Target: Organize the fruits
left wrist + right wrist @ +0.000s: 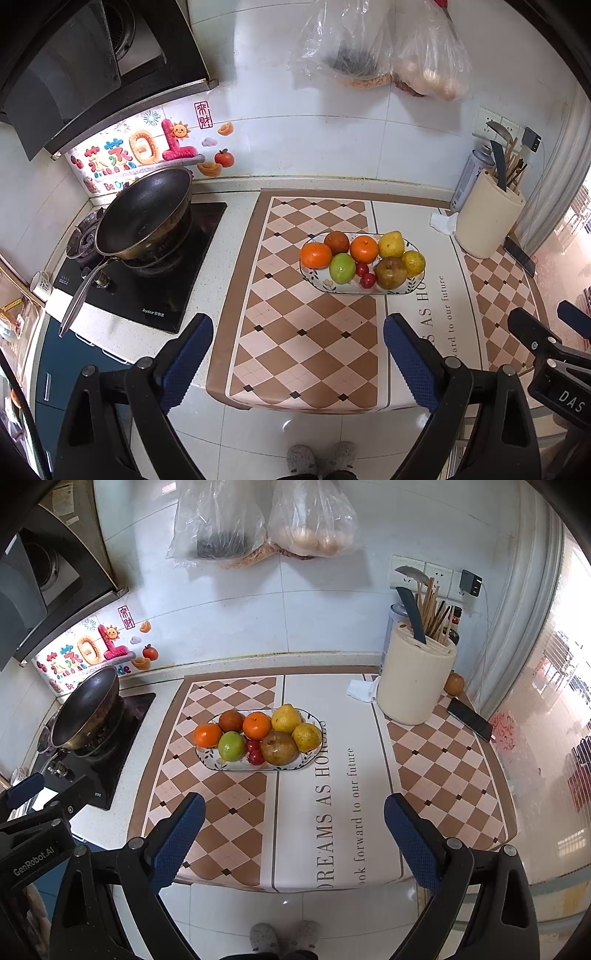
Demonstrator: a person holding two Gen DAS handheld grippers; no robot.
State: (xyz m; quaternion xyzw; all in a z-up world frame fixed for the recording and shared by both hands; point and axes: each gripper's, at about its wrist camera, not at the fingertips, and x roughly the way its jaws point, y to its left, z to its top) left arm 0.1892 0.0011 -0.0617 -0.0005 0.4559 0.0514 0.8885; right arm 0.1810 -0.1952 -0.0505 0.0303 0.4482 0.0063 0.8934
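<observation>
An oval patterned plate sits on the checkered counter mat and holds several fruits: two oranges, a green fruit, a brown pear, two yellow fruits, a brown round fruit and small red ones. My left gripper is open and empty, held back from the plate above the counter's front edge. My right gripper is open and empty, also back from the plate.
A wok sits on the stove at left. A cream utensil holder stands at back right, with a phone and a lone brown fruit beside it. Plastic bags hang on the wall.
</observation>
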